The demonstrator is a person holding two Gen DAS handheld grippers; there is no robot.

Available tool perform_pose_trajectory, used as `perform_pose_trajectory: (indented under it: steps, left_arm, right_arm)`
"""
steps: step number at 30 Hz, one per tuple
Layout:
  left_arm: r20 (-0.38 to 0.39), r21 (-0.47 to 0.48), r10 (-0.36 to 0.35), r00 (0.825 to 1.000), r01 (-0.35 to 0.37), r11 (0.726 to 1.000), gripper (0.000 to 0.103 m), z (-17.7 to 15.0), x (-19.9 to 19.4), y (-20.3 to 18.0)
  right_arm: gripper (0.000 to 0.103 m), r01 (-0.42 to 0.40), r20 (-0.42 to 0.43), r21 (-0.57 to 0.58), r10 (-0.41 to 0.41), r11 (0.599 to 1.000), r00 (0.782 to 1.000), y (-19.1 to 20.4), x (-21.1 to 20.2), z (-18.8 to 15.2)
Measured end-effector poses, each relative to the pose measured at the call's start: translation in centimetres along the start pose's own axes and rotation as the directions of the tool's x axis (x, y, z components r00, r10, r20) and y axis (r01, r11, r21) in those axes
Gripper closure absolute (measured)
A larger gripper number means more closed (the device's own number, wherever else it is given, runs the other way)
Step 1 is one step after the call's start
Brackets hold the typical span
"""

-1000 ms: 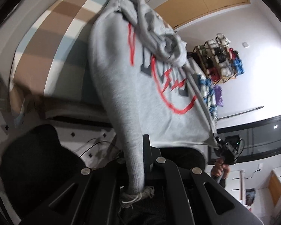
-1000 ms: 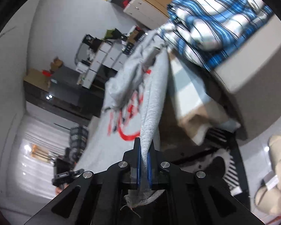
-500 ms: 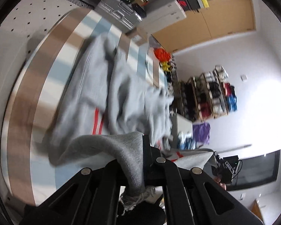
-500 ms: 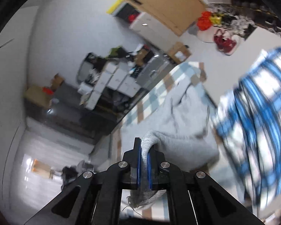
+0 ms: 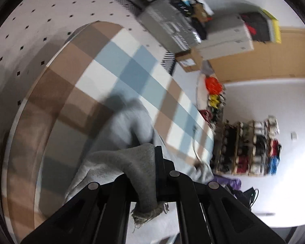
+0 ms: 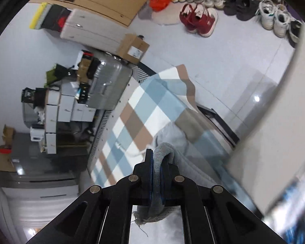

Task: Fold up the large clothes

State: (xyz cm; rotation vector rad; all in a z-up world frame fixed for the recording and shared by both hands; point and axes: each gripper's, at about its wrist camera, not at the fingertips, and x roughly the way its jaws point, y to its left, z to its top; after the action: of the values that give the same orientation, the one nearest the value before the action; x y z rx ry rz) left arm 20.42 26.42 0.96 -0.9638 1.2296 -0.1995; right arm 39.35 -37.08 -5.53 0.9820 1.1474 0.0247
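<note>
A grey hoodie (image 5: 122, 134) lies bunched on the checked blue, brown and white bed cover (image 5: 120, 67). My left gripper (image 5: 150, 162) is shut on a frayed cuff or hem of it, the cloth draping over the fingers. In the right wrist view the same grey hoodie (image 6: 172, 134) rests near the bed's edge, and my right gripper (image 6: 157, 162) is shut on another frayed edge, pinched between blue pads. The hoodie's red print is hidden. The picture is blurred by motion.
A silver suitcase (image 6: 107, 85), white drawers (image 6: 61, 109) and a cardboard box (image 6: 134, 48) stand beyond the bed (image 6: 132, 118). Shoes (image 6: 199, 20) line the floor. A shelf of shoes (image 5: 252, 148) stands against the wall. A blue plaid cloth (image 6: 294, 209) blurs at the right edge.
Both grippers swept far across over the bed, still holding the hoodie. It hung spread with its red print showing; now it lies low and bunched on the cover, close to the fingers.
</note>
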Motion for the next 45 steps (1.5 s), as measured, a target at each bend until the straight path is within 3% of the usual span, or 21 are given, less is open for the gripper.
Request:
perform_pose_trajectory:
  steps: [5, 7, 9, 11, 12, 14, 15, 16, 19, 23, 26, 29, 32, 34, 37, 38, 41, 43, 45]
  left_arm:
    - [-0.026, -0.086, -0.048, 0.999, 0.045, 0.995, 0.103, 2.2, 2.4, 2.2]
    - [-0.046, -0.152, -0.073, 0.996, 0.065, 0.986, 0.103, 2.3, 3.3, 3.8]
    - [-0.055, -0.159, -0.085, 0.995, 0.075, 0.984, 0.103, 2.1, 2.7, 4.2]
    - [-0.053, -0.133, -0.073, 0.996, 0.065, 0.989, 0.103, 1.7, 2.0, 4.1]
    - [-0.051, -0.110, -0.084, 0.995, 0.078, 0.991, 0.097, 1.6, 1.4, 3.7]
    - [-0.015, -0.068, -0.085, 0.996, 0.084, 0.994, 0.059, 1.5, -0.2, 2.6]
    - [0.033, -0.060, -0.048, 0.998, 0.050, 0.997, 0.011, 1.3, -1.4, 2.3]
    - [0.100, -0.059, -0.025, 0.995, 0.031, 0.998, 0.002, 1.0, -2.9, 2.0]
    - [0.184, -0.022, -0.040, 0.982, 0.045, 0.999, 0.002, -0.1, -5.8, 1.4]
    - [0.105, 0.029, 0.044, 0.993, -0.048, 0.998, 0.002, -3.4, -6.2, 1.5]
    - [0.049, 0.105, 0.068, 0.997, -0.073, 0.992, 0.002, -7.6, -5.8, 1.7]
    - [-0.006, 0.157, 0.061, 0.998, -0.059, 0.986, 0.002, -11.7, -5.3, 2.3]
    - [-0.022, 0.213, 0.079, 0.997, -0.073, 0.974, 0.002, -15.7, -4.7, 3.1]
    - [-0.025, 0.239, 0.133, 0.991, -0.123, 0.963, 0.002, -16.9, -3.5, 3.7]
    - [-0.052, 0.203, 0.196, 0.979, -0.182, 0.962, 0.002, -17.3, -1.3, 5.6]
    - [-0.058, 0.177, 0.198, 0.978, -0.185, 0.967, 0.002, -17.4, -1.2, 6.2]
    - [-0.054, 0.102, 0.209, 0.977, -0.203, 0.974, 0.002, -17.4, -1.5, 8.4]
    - [0.002, 0.099, 0.292, 0.956, -0.291, 0.952, 0.002, -17.3, -2.9, 9.6]
    - [0.071, 0.079, 0.342, 0.937, -0.347, 0.934, 0.002, -17.2, -5.0, 10.6]
  right_arm:
    - [0.094, -0.011, -0.007, 0.015, 0.012, 1.000, 1.000, -0.8, 3.4, 1.7]
    - [0.080, -0.031, 0.015, 0.058, 0.030, 0.998, 0.999, -2.2, 3.6, 2.0]
    - [0.034, -0.035, 0.129, 0.066, 0.026, 0.997, 0.991, -2.9, 1.8, 2.3]
    - [0.027, -0.054, 0.227, 0.037, 0.044, 0.998, 0.973, -3.2, -0.7, 2.5]
    - [0.027, -0.067, 0.272, 0.003, 0.063, 0.998, 0.960, -3.0, -2.2, 2.0]
    - [0.027, -0.057, 0.246, -0.079, 0.075, 0.995, 0.966, -1.8, -3.0, 1.1]
    - [0.027, -0.052, 0.216, -0.156, 0.085, 0.986, 0.973, -0.7, -3.4, 0.0]
    - [0.026, -0.023, 0.202, -0.229, 0.071, 0.973, 0.977, 0.5, -3.8, -1.5]
    - [0.021, 0.024, 0.157, -0.410, 0.044, 0.912, 0.987, 3.0, -4.3, -6.6]
    - [0.017, 0.060, 0.098, -0.538, -0.008, 0.841, 0.995, 3.6, -4.1, -12.7]
    - [0.016, -0.015, 0.019, -0.568, 0.032, 0.823, 0.999, 2.2, -4.2, -17.6]
    - [0.006, -0.115, -0.043, -0.564, 0.110, 0.818, 0.993, -0.5, -4.5, -22.5]
    - [0.004, -0.108, -0.039, -0.593, 0.106, 0.798, 0.994, -2.9, -4.0, -25.7]
    - [0.004, -0.067, -0.033, -0.596, 0.059, 0.800, 0.998, -3.6, -3.1, -26.3]
    - [0.004, 0.076, 0.036, -0.597, -0.068, 0.799, 0.997, -3.5, -1.1, -25.7]
    - [0.004, 0.067, 0.027, -0.563, -0.062, 0.824, 0.998, -3.9, -1.0, -25.2]
    - [0.004, -0.082, -0.044, -0.419, 0.070, 0.904, 0.997, -6.0, -2.0, -24.2]
    - [0.004, -0.151, -0.077, -0.366, 0.132, 0.918, 0.988, -7.3, -2.8, -24.5]
    - [0.004, -0.125, -0.059, -0.370, 0.111, 0.921, 0.992, -8.3, -3.7, -25.1]
